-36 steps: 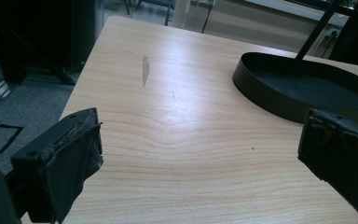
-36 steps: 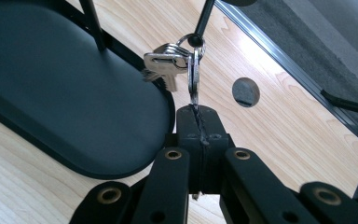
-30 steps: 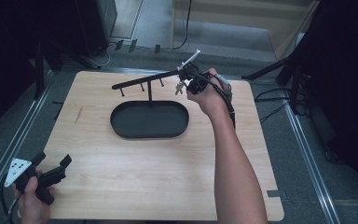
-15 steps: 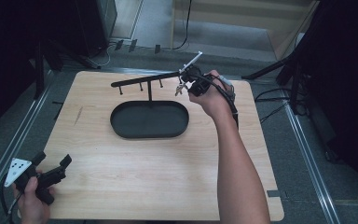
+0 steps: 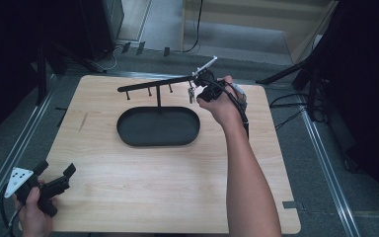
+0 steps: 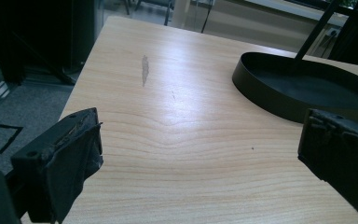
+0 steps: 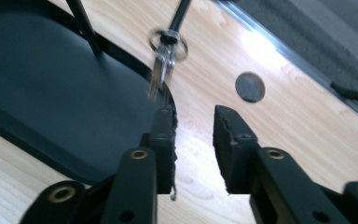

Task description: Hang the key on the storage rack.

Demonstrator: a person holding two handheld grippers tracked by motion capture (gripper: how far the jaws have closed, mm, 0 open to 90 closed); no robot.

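Right gripper [image 7: 193,116] with jaws a little apart, just been opening, nothing between the pads; bare wood of the table [image 7: 279,121] showing through the gap. Just ahead of the tips, a bunch of keys [image 7: 164,63] dangling from a ring, hung on a peg of the black rack [image 5: 163,83], free of the jaws and slightly blurred. In the high view, the same gripper [image 5: 202,89] up at the right end of the rack's crossbar, keys [image 5: 191,93] hanging beside it, above the table near the right end of the oval black tray [image 5: 128,134]. A dark round spot [image 7: 250,87] on the wood beyond the jaws. Left gripper [image 5: 54,180] held well apart at the near left corner of the table, jaws spread wide and empty, looking across bare wood toward the tray wall [image 6: 270,98], with a grey smear [image 6: 145,70] on the board farther off.
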